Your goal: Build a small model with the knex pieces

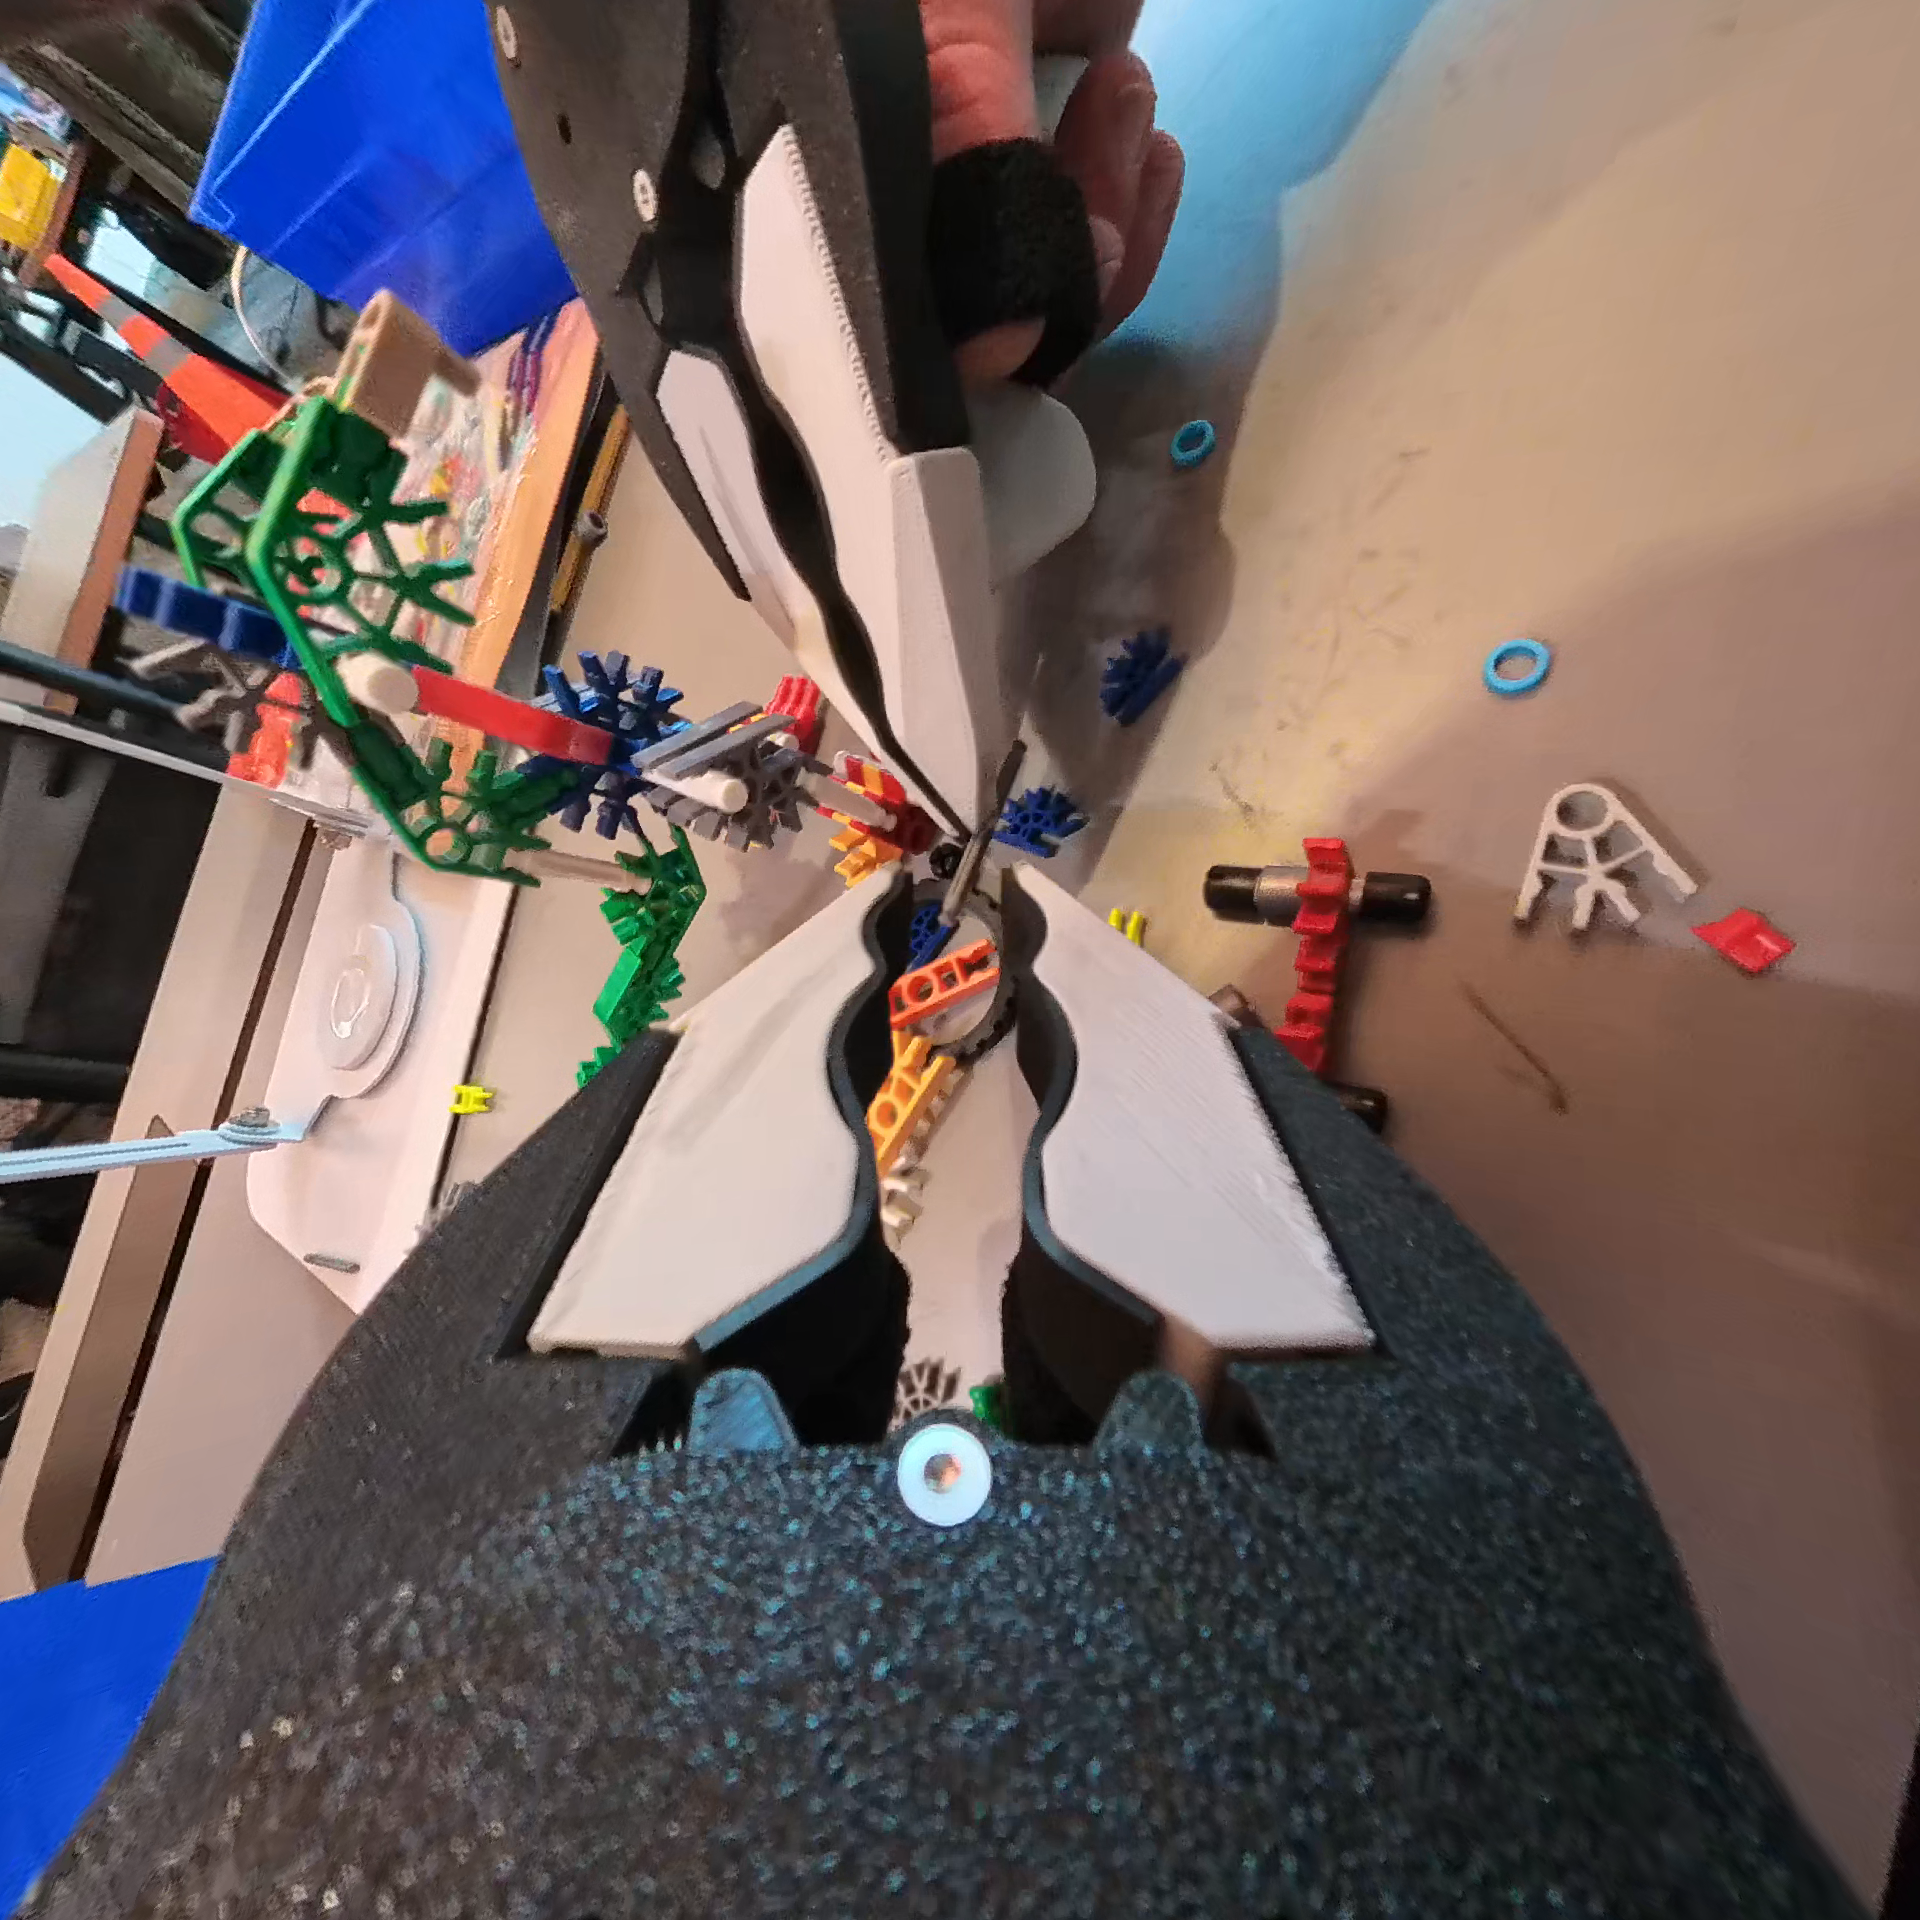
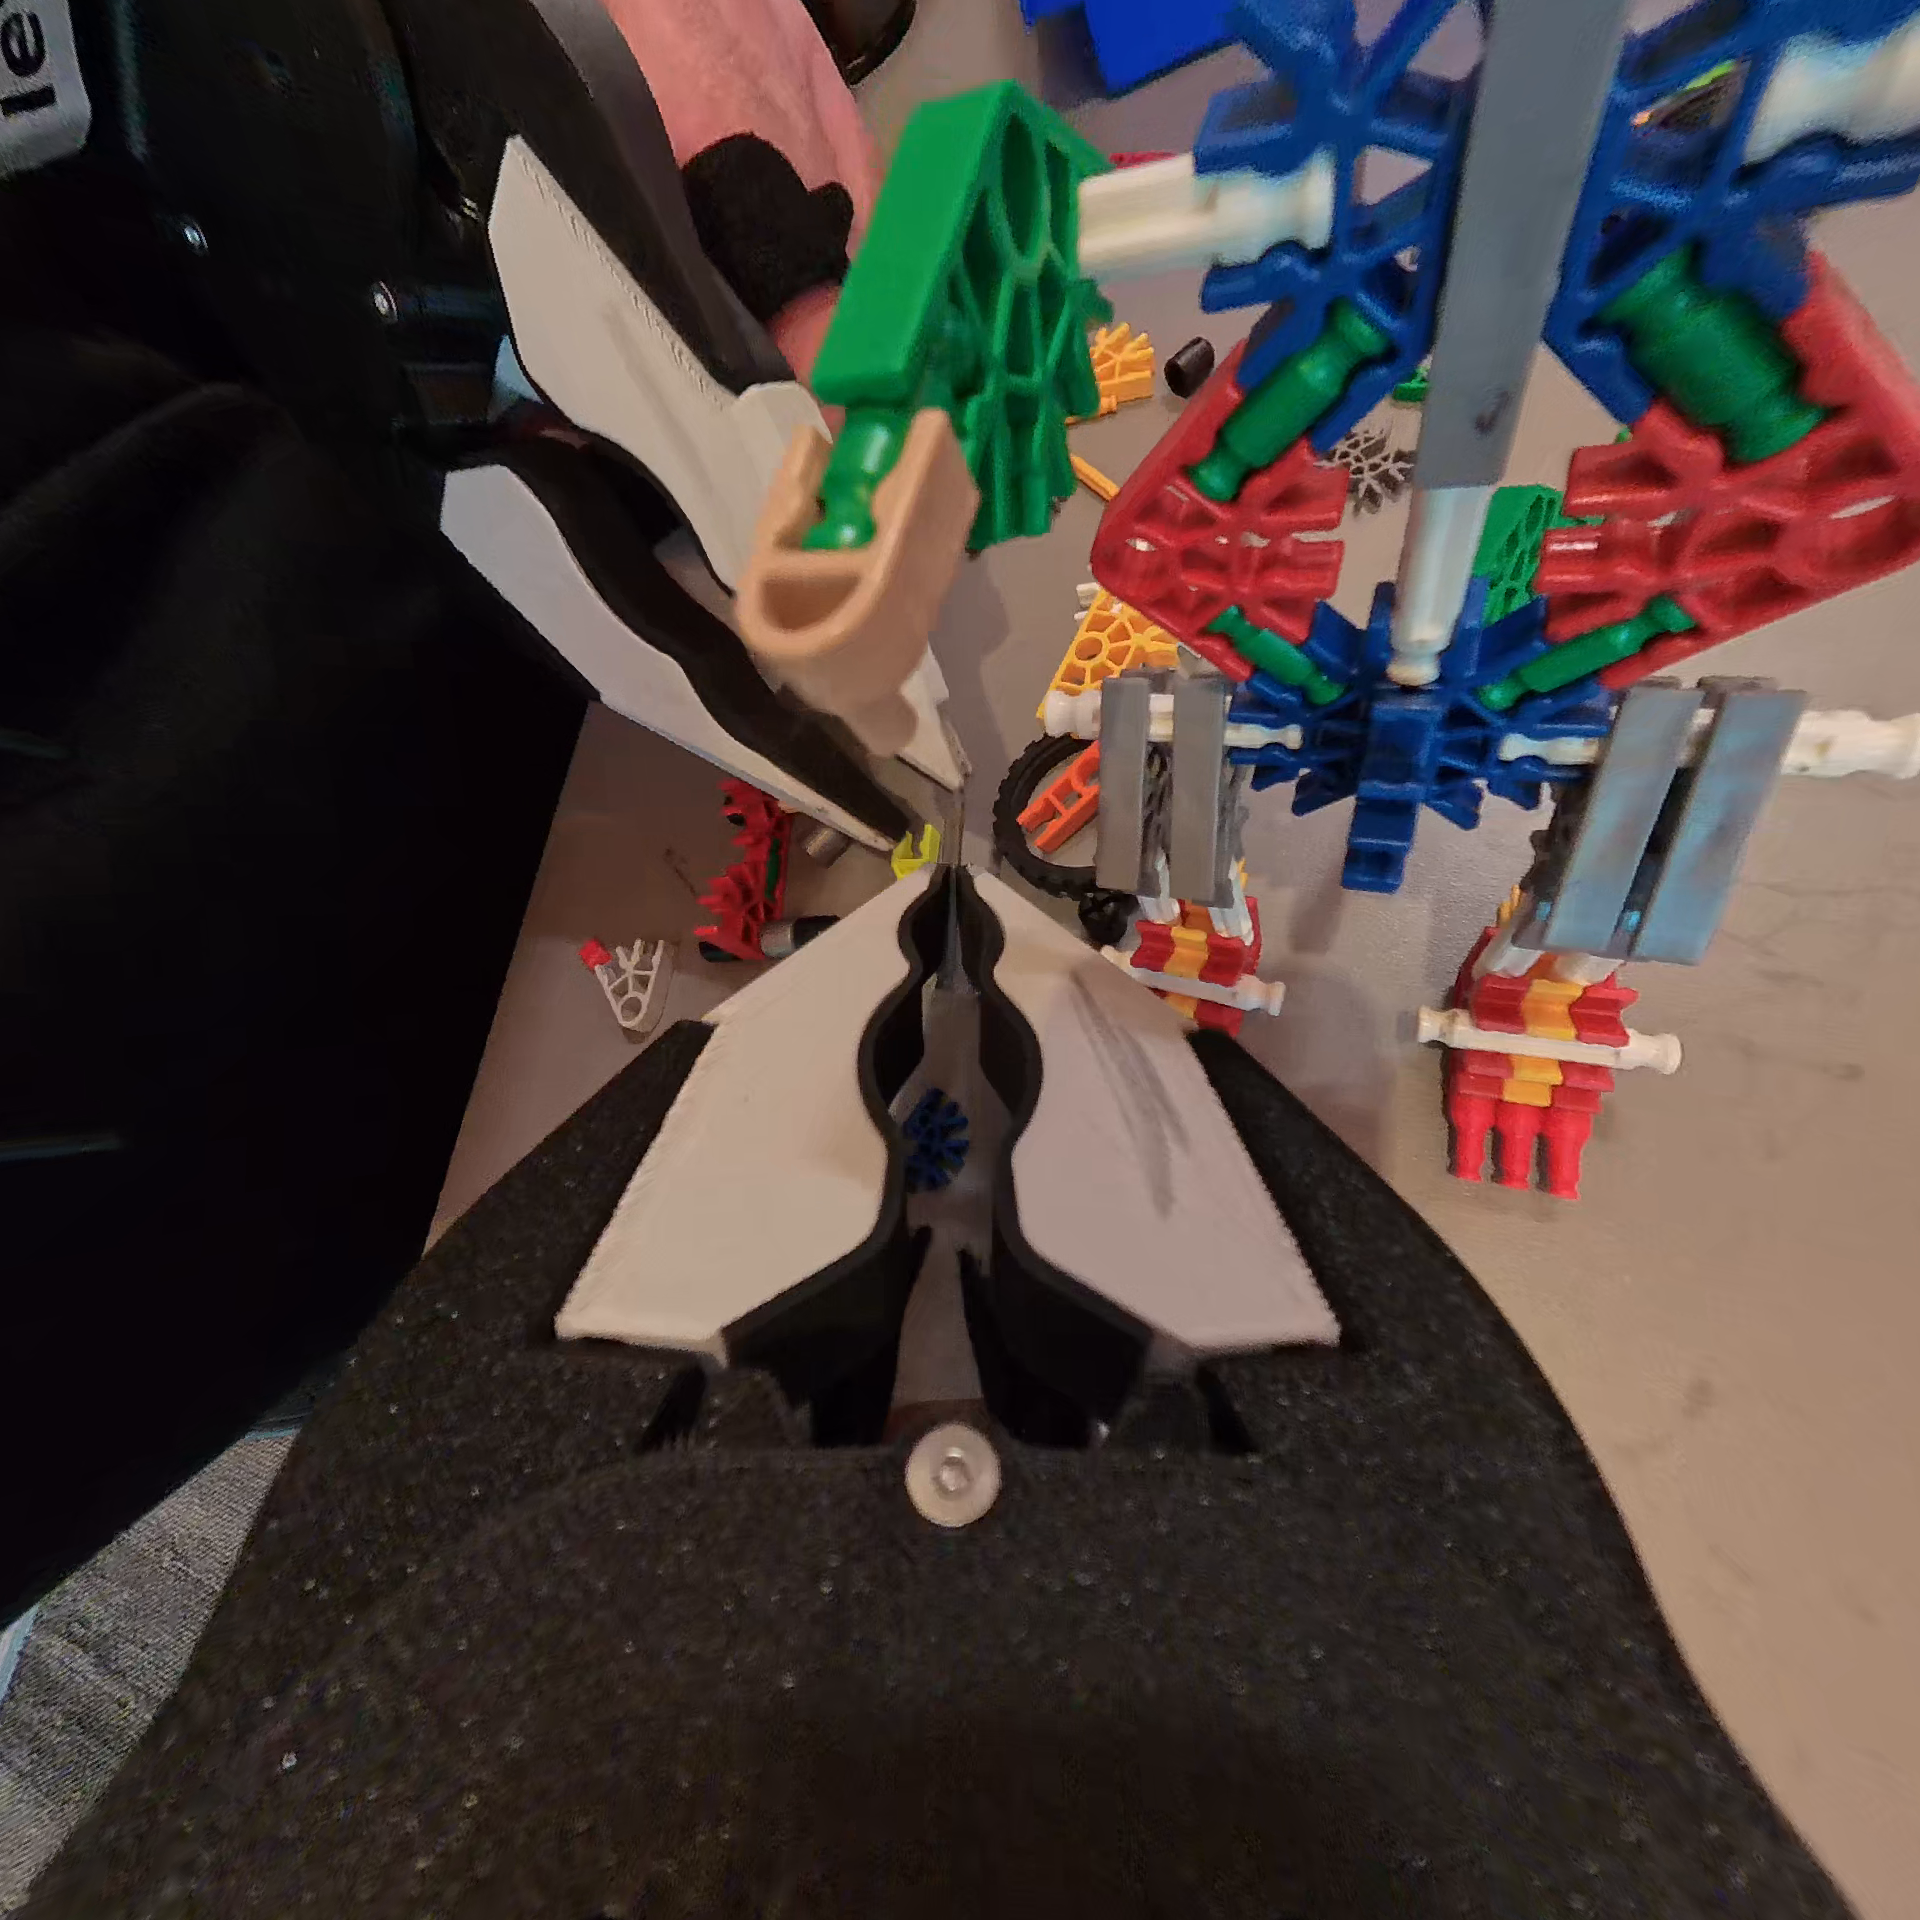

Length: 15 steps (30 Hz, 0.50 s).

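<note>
My right gripper [image 2: 949, 883] is shut on a thin grey strip [image 2: 948, 951] just above the table. It enters the left wrist view [image 1: 977, 826] from the top, with the strip [image 1: 977, 847] sticking out of its tips. My left gripper [image 1: 956, 878] is narrowly open, one fingertip on each side of the strip's free end, tip to tip with the right one. It shows in the right wrist view [image 2: 932, 812] next to a small yellow clip [image 2: 914, 852]. Under both lies a black tyre with an orange connector [image 1: 951, 982]. A multicoloured rod-and-connector model [image 2: 1403, 727] stands beside them.
Loose parts lie on the tan table: blue rings [image 1: 1517, 667], a white connector [image 1: 1600, 857], a red connector on a black rod [image 1: 1317, 899], blue snowflake connectors [image 1: 1138, 675]. Blue bins [image 1: 384, 156] and a white board [image 1: 343, 997] stand to the left. A hand [image 1: 1049, 125] holds the right gripper. Left and right tips are no more than a few centimetres apart.
</note>
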Tool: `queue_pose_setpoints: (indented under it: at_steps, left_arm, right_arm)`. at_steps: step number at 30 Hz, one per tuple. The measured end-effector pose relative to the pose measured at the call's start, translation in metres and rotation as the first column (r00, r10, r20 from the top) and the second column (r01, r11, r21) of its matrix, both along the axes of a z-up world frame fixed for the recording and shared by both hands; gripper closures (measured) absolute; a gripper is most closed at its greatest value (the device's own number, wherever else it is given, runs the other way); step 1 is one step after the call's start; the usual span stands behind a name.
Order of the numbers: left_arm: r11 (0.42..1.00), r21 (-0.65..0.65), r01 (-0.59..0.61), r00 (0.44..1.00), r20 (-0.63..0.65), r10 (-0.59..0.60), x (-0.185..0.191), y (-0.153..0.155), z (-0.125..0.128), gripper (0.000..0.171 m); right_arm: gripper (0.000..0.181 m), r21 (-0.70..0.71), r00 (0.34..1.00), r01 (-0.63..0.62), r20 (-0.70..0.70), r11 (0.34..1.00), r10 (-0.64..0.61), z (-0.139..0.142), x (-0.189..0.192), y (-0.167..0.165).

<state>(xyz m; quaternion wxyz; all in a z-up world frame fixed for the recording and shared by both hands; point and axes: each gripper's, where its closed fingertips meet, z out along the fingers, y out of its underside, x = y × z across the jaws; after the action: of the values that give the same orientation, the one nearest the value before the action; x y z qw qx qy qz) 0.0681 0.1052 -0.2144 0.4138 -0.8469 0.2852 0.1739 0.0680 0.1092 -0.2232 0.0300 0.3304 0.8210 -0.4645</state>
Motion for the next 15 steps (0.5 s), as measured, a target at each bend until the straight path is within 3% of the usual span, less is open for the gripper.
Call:
queue_pose_setpoints:
  at_steps: [5,15]
  left_arm:
    - [1.000,0.009,0.012,0.998,-0.068,-0.012,0.0016,0.0042,-0.0006,0.159]
    - [1.000,-0.007,0.023,0.996,-0.083,-0.023,0.0006,0.0042,-0.0043,0.167]
  right_arm:
    - [0.181,0.011,1.000,-0.003,0.002,1.000,0.003,-0.0002,0.0013,-0.0017]
    - [0.181,-0.029,1.000,0.011,0.026,1.000,-0.010,0.0035,0.0007,-0.0037]
